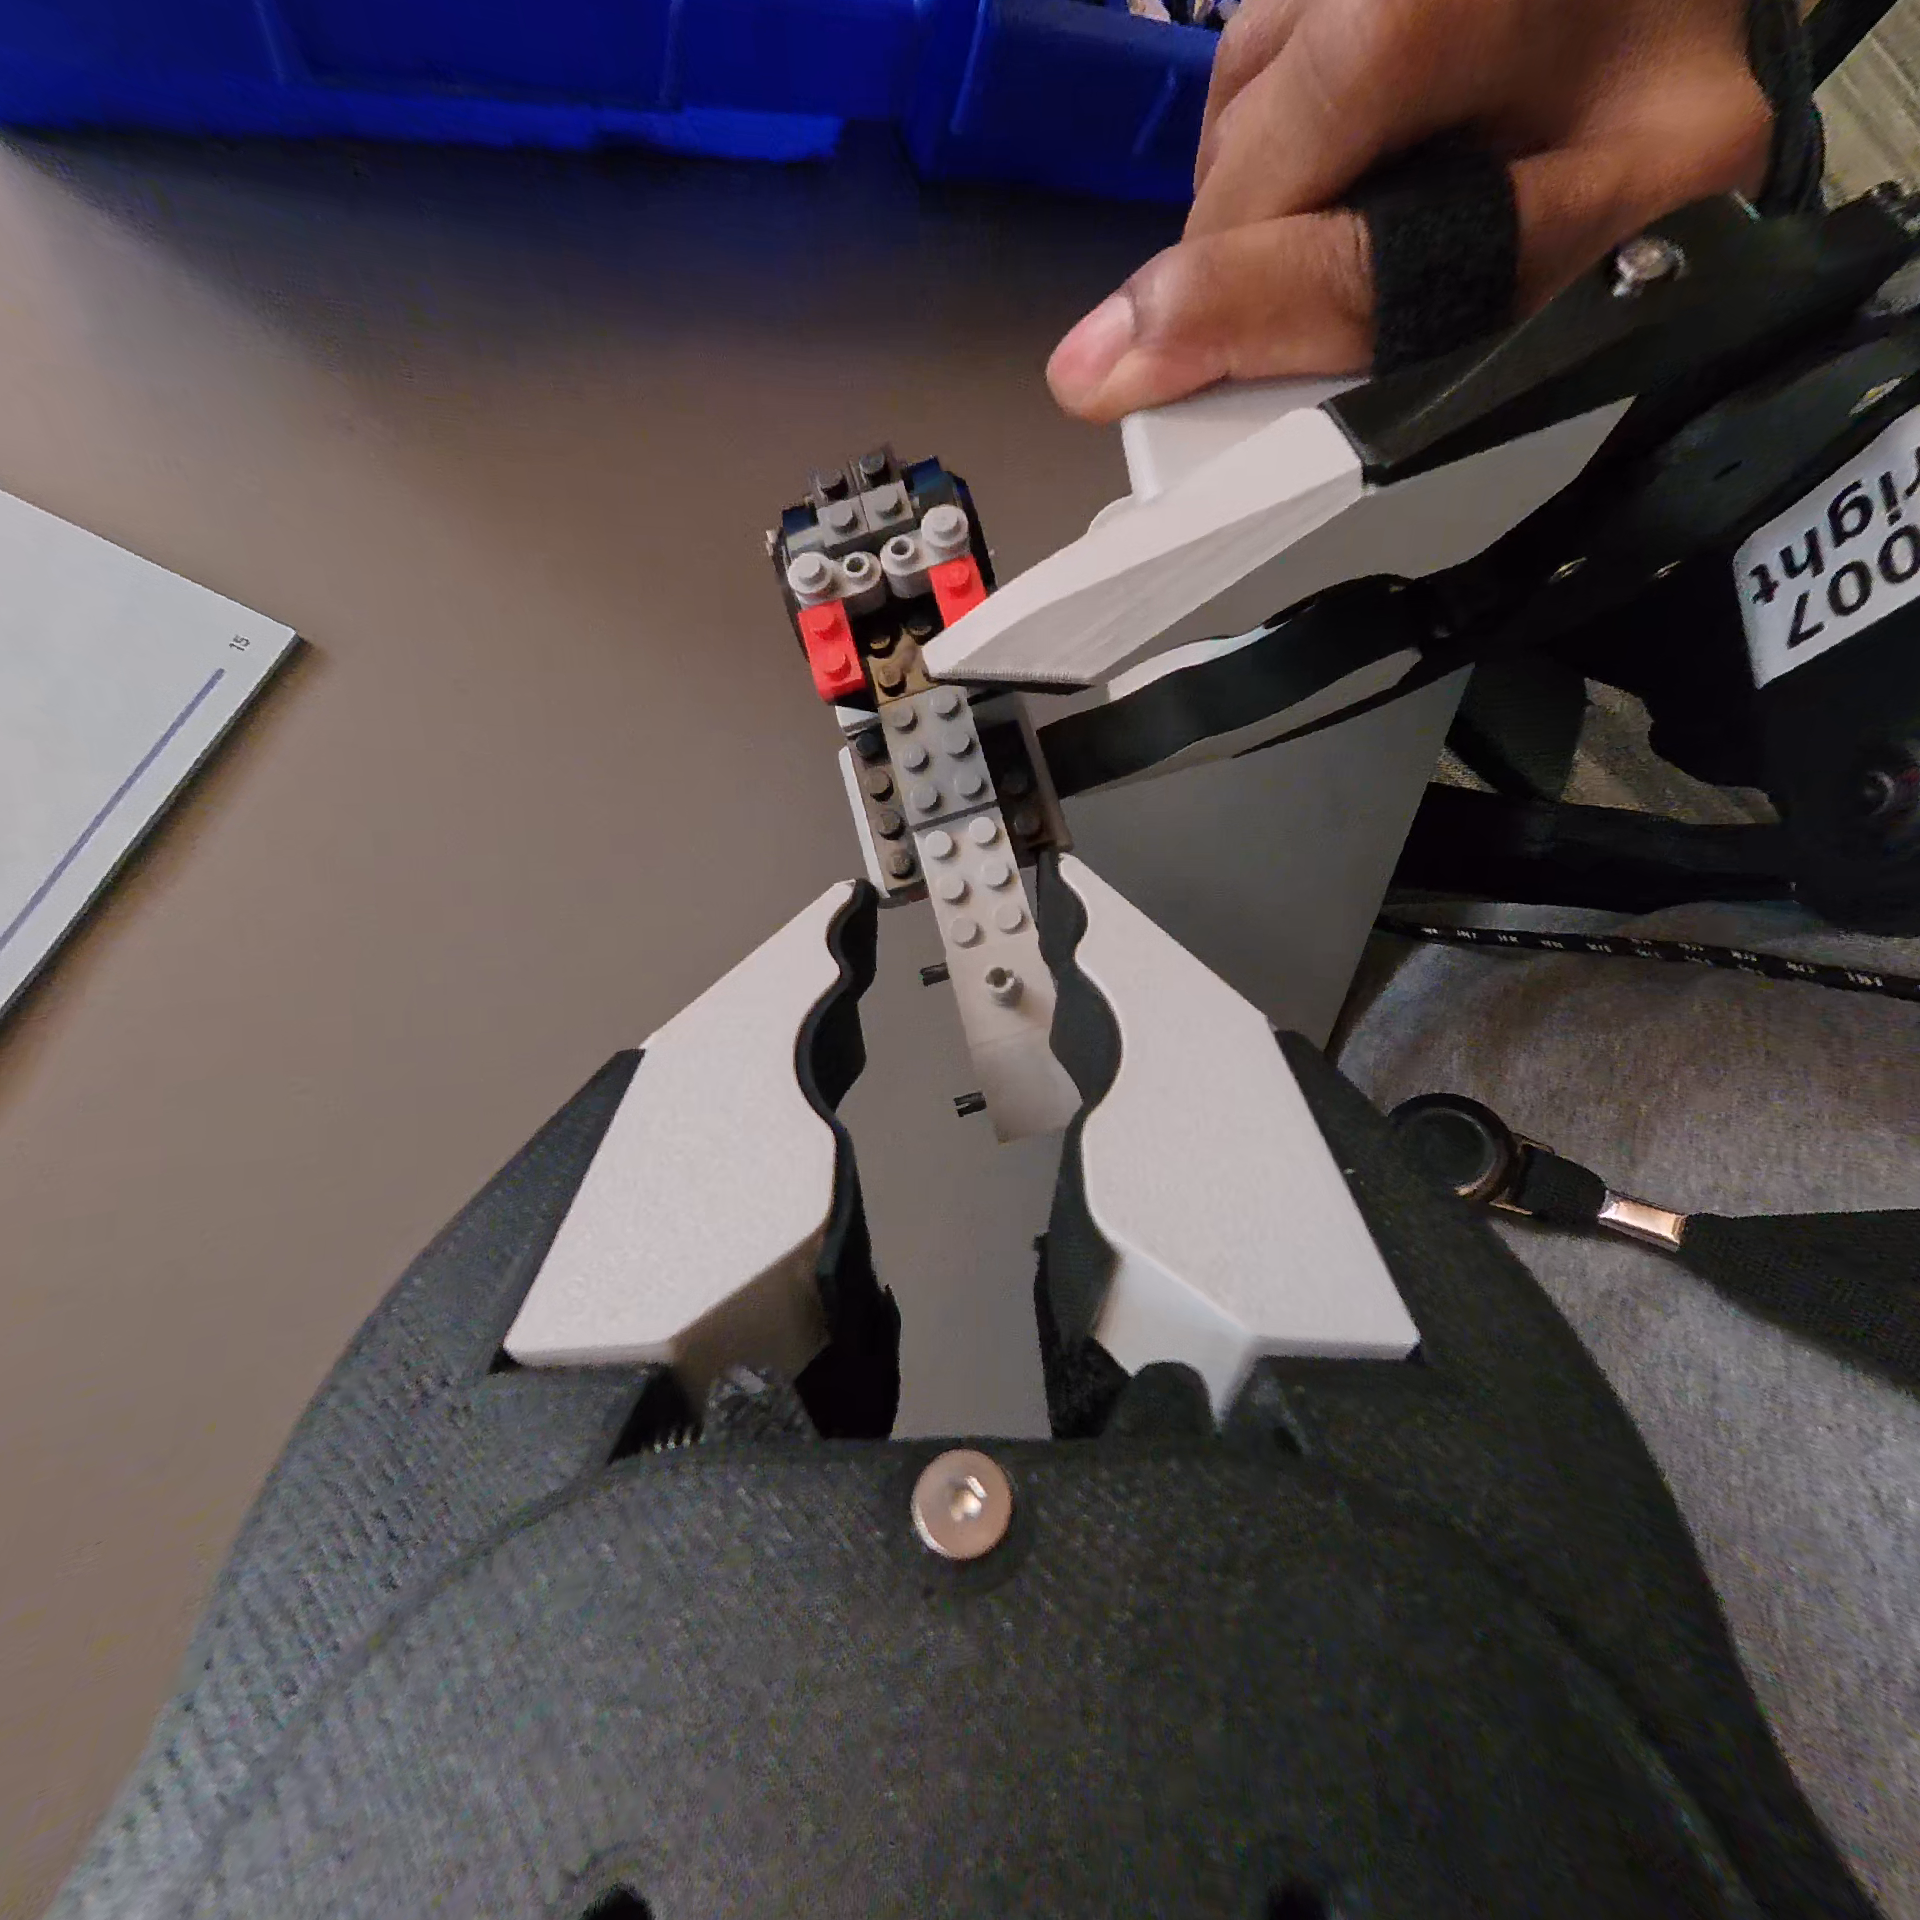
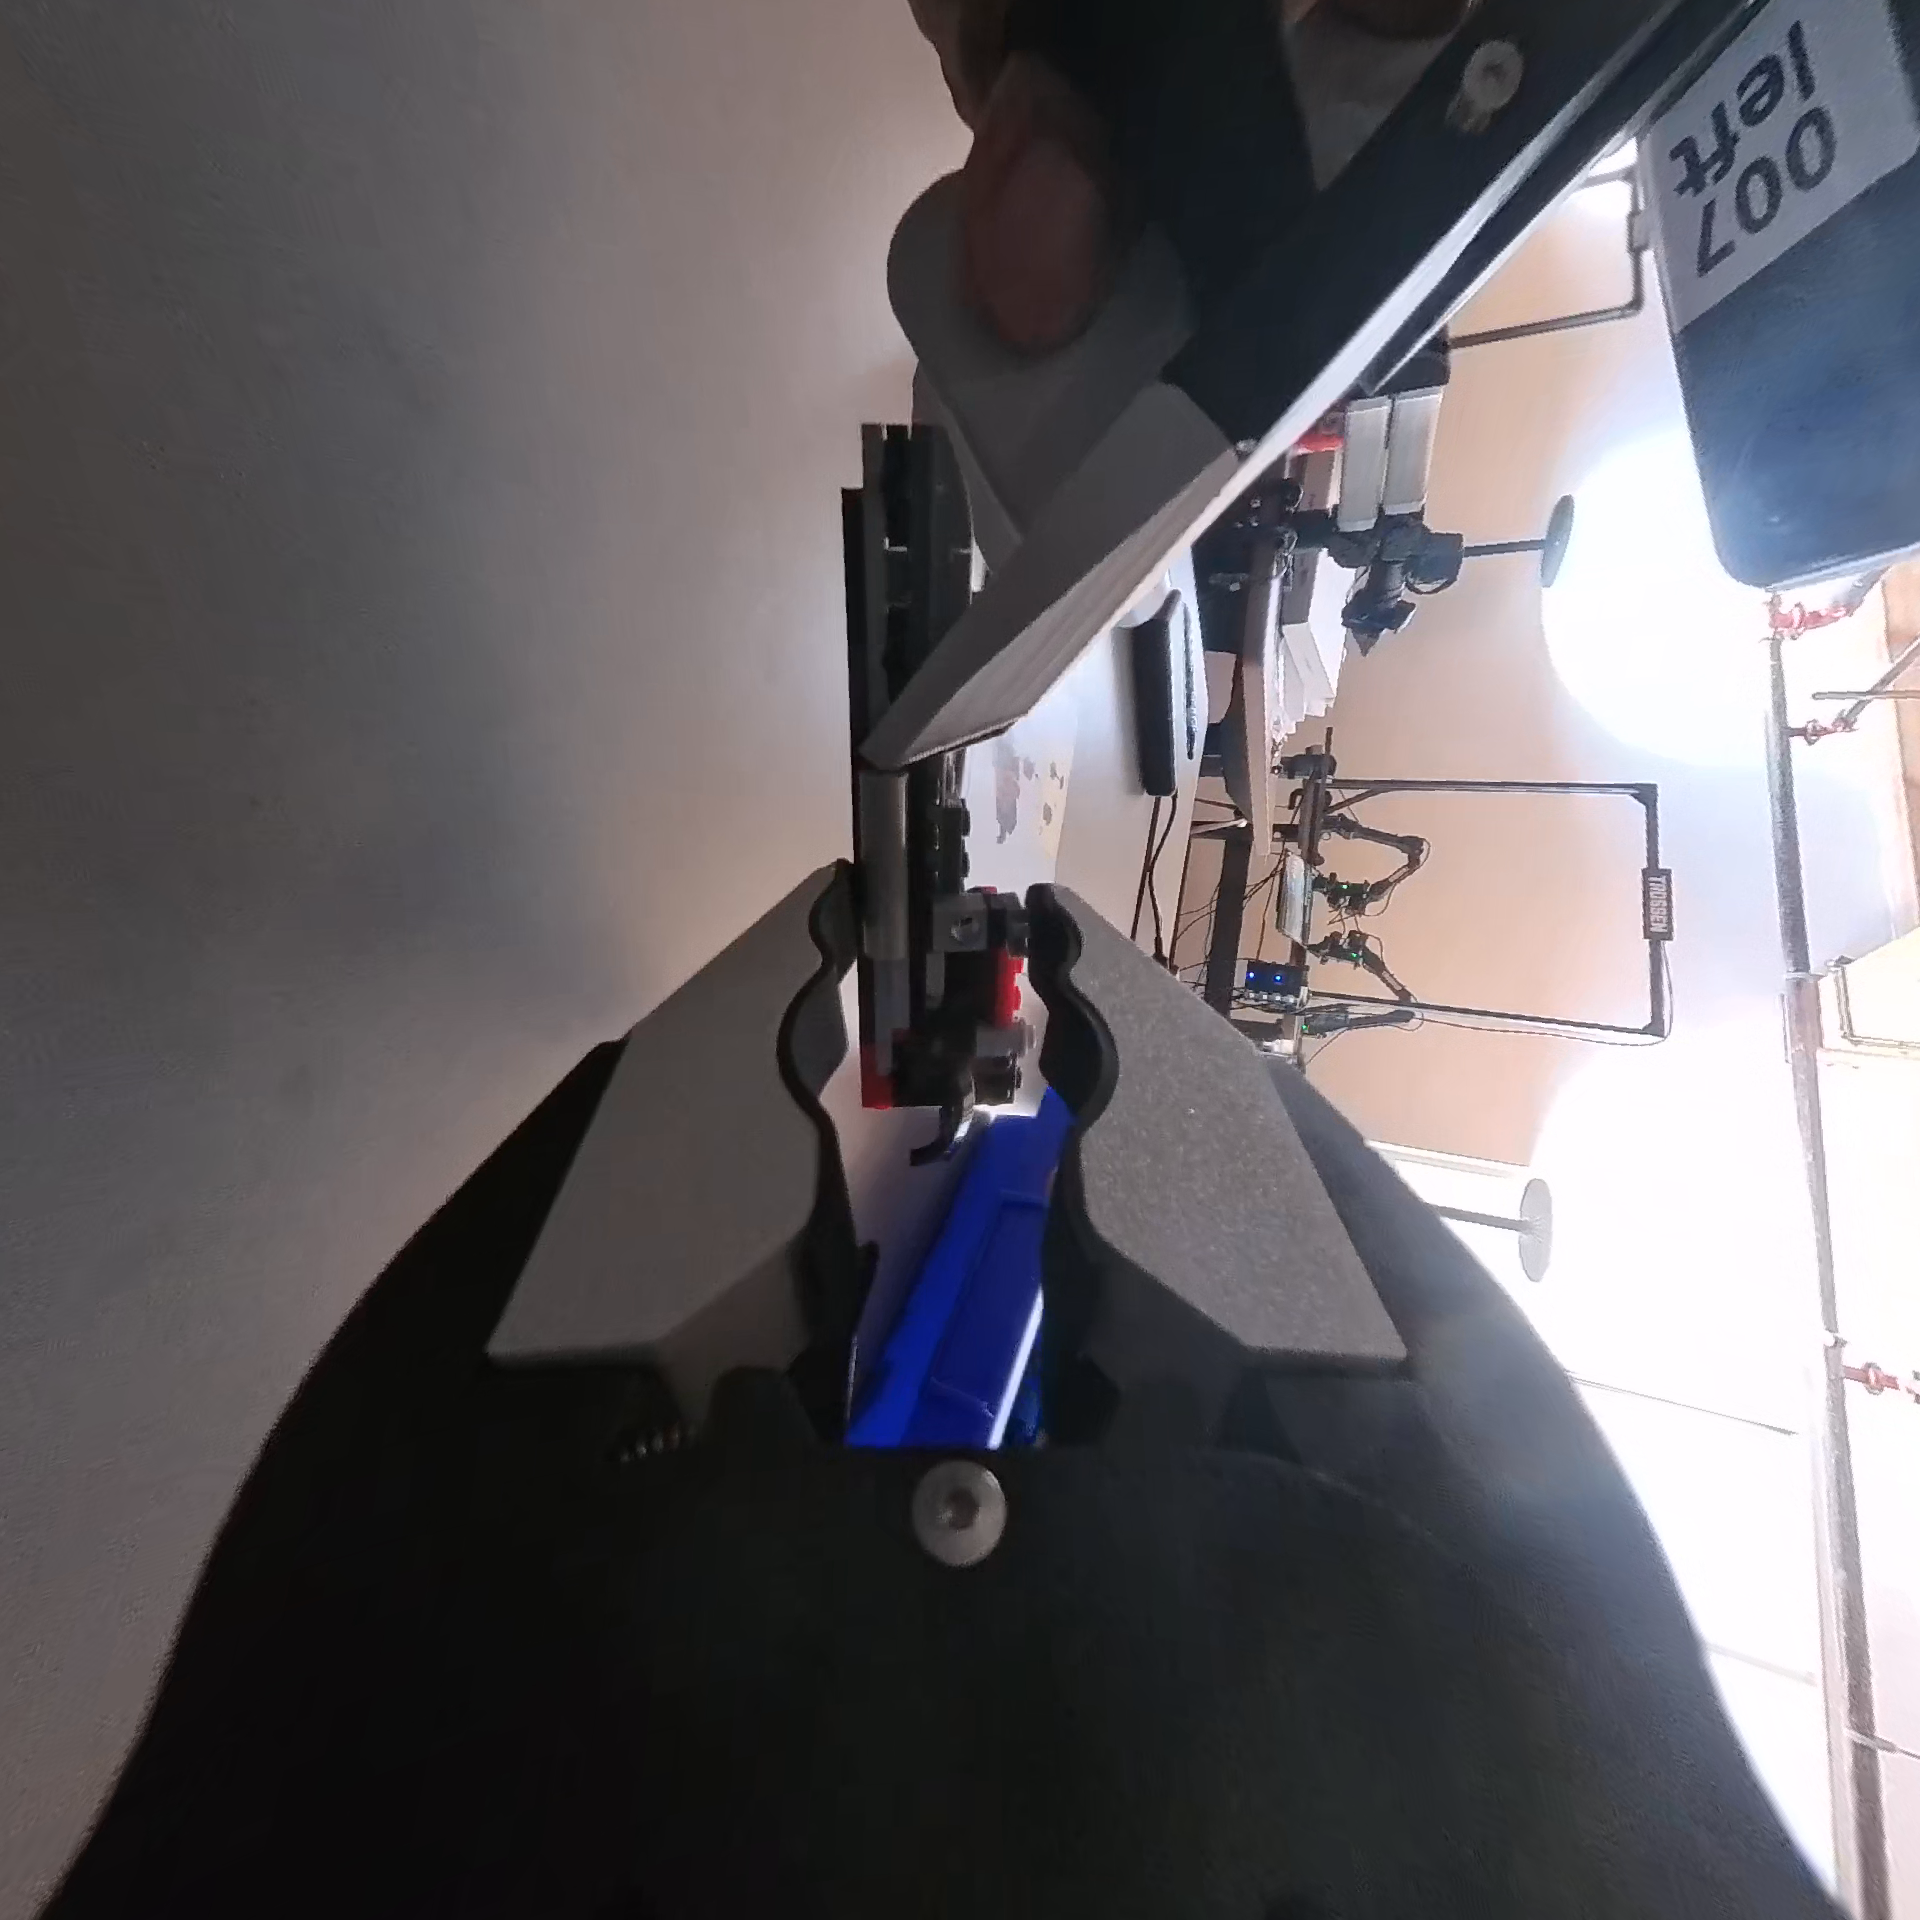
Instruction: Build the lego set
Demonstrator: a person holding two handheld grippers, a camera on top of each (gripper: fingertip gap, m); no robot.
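Observation:
A small lego model (image 1: 940, 769) of grey plates with red, black and dark grey bricks is held above the brown table (image 1: 416, 436). My left gripper (image 1: 961, 883) is shut on its sides near the long light grey studded tail. My right gripper comes in from the right; its upper finger (image 1: 1143, 582) lies on the model's top and the lower finger sits beneath it. In the right wrist view my right gripper (image 2: 940, 904) is shut on the model (image 2: 909, 935), seen edge-on. The left gripper's finger (image 2: 1039, 582) crosses in front of the model.
A blue plastic bin (image 1: 520, 94) stands at the table's far edge and shows between my right fingers (image 2: 956, 1309). An instruction booklet (image 1: 104, 707) lies at the left. Grey cloth (image 1: 1662, 1195) and a black strap (image 1: 1766, 1268) are at the right. A hand (image 1: 1351, 208) holds the right gripper. The grippers are tip to tip, or close to it.

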